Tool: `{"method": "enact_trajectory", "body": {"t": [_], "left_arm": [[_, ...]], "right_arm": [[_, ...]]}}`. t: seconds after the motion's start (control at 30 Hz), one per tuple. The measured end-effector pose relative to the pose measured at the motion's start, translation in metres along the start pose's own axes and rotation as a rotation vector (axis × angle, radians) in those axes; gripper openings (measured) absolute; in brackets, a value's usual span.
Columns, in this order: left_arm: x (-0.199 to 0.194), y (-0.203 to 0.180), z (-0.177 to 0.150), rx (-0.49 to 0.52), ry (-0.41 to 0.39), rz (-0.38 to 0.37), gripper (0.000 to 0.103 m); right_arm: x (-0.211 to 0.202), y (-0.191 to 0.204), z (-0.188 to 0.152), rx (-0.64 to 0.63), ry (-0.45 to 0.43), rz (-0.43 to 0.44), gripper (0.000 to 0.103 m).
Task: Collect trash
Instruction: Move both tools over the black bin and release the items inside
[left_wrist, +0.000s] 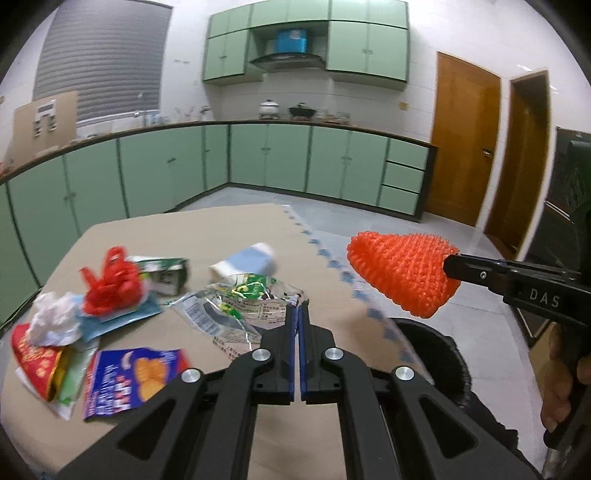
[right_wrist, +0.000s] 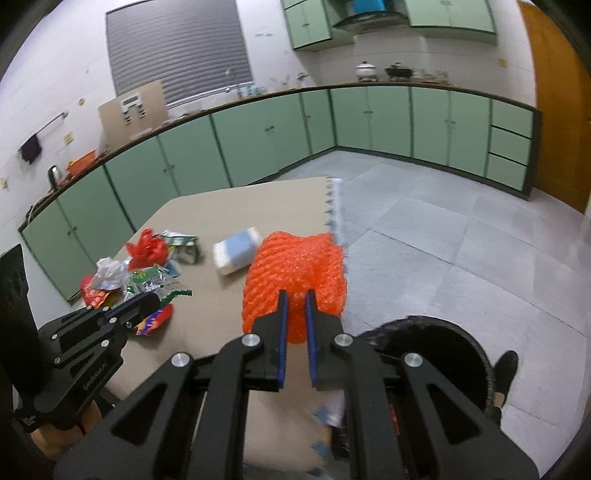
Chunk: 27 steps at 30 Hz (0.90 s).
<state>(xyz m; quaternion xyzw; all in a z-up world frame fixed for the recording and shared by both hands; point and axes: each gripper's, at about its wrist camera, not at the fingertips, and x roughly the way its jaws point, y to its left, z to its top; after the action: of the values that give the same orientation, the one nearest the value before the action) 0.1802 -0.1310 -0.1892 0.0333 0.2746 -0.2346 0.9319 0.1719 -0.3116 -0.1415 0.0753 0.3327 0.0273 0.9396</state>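
Observation:
My right gripper (right_wrist: 295, 295) is shut on an orange foam net (right_wrist: 295, 269) and holds it in the air past the table's right edge; the net also shows in the left wrist view (left_wrist: 404, 271). My left gripper (left_wrist: 298, 306) is shut on the corner of a clear plastic wrapper (left_wrist: 236, 308) lying on the table (left_wrist: 229, 229). A black trash bin (right_wrist: 439, 350) stands on the floor below the table's right edge, and its rim shows in the left wrist view (left_wrist: 432, 343). Other trash on the table: a blue and white pack (left_wrist: 247, 260), a red net bag (left_wrist: 110, 284), a blue snack bag (left_wrist: 129, 376).
A crumpled white tissue (left_wrist: 55, 321), a red packet (left_wrist: 37, 360) and a green carton (left_wrist: 166, 273) lie at the table's left. Green kitchen cabinets (left_wrist: 258, 158) run along the far walls. A wooden door (left_wrist: 465, 136) is at the right. The floor is grey tile (right_wrist: 443, 221).

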Motion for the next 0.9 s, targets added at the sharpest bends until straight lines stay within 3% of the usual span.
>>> {"method": "enact_trajectory", "body": {"t": [0.43,0.7,0.9], "left_arm": [[0.031,-0.082,0.012,0.113,0.039,-0.152,0.002],[0.066,-0.142,0.011,0.186,0.086,-0.246,0.002],[0.108,-0.171,-0.005,0.212,0.179,-0.291,0.002]], "right_arm": [[-0.026,-0.078,-0.029,0.106,-0.002,-0.150,0.008],[-0.011,-0.128,-0.064,0.188,0.067,-0.232,0.008],[0.011,-0.158,-0.089,0.252,0.128,-0.258,0.008]]}}
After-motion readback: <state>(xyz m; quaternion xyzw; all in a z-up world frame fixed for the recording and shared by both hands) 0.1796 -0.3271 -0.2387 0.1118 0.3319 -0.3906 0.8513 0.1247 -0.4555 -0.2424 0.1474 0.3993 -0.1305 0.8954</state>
